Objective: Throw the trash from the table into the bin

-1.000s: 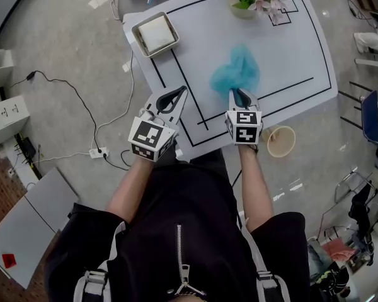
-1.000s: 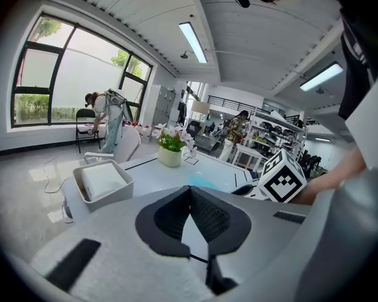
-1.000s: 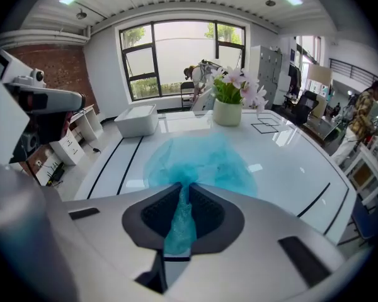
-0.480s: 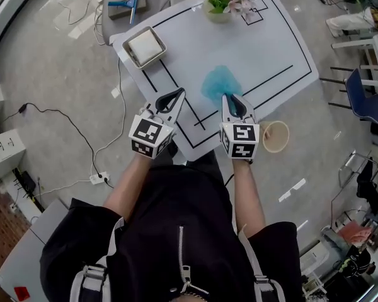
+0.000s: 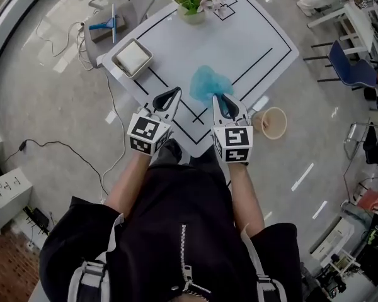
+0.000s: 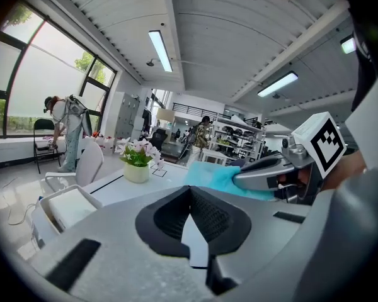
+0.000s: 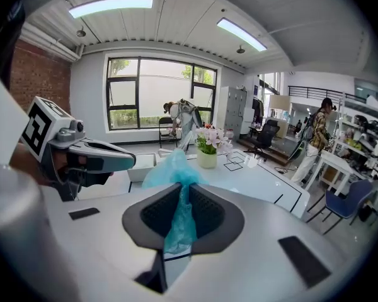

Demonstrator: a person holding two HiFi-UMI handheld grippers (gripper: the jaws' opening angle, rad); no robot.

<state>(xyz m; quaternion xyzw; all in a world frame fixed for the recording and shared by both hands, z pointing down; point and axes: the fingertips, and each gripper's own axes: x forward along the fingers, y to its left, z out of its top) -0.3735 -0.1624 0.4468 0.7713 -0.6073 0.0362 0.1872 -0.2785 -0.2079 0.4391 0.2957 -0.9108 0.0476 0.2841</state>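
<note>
carry step: my right claw (image 5: 220, 97) pinches the blue bag (image 5: 205, 83) tight; left claw (image 5: 174, 92) closed, empty. next i swing over the bin (image 5: 272, 123) and let go.

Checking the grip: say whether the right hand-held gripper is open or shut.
Shut: the right hand-held gripper pinches the blue plastic bag between its jaws.

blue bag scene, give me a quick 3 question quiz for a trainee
1. True or false: the blue plastic bag is pinched in the jaws of the right gripper.
2. Where does the bin stand? A on the table; B on the floor; C on a chair.
3. Fill in: the left gripper, jaws together, holds ____.
Key: 1 true; 2 B; 3 nothing.
</note>
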